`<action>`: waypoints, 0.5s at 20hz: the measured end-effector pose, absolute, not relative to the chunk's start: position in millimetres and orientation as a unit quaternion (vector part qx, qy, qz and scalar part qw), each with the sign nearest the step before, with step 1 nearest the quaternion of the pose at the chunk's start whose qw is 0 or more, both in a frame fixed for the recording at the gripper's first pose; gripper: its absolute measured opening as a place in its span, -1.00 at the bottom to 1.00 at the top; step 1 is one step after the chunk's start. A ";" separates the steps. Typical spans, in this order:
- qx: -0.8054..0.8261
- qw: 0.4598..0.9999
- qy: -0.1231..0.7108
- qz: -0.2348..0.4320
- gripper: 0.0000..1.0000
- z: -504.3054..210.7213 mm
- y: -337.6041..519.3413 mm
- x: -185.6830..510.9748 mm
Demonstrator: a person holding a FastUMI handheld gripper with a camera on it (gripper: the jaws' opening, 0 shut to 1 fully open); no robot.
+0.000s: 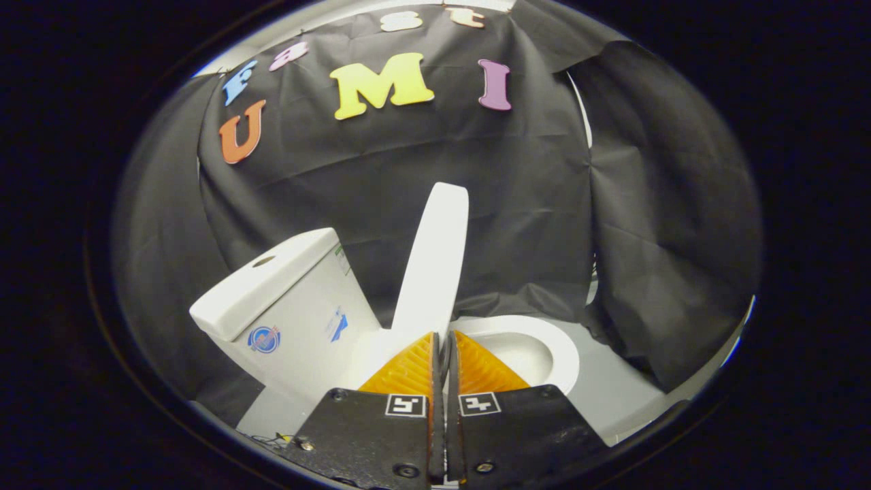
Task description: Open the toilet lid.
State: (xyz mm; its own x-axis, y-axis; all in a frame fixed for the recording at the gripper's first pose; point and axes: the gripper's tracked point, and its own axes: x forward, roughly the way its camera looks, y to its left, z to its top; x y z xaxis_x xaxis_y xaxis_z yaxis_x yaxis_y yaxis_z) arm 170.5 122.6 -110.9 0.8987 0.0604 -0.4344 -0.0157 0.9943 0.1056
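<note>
The toilet lid (434, 258) is seen raised, standing nearly upright at the centre of the frame, beside the tank (286, 299) and above the exposed bowl (537, 354). The gripper (444, 340) is closed, fingers pressed together with nothing between them, just below the lid. The opening is judged essentially done.
</note>
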 end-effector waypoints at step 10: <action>-0.035 0.978 0.205 0.031 -0.85 -99.3 169.6 167.1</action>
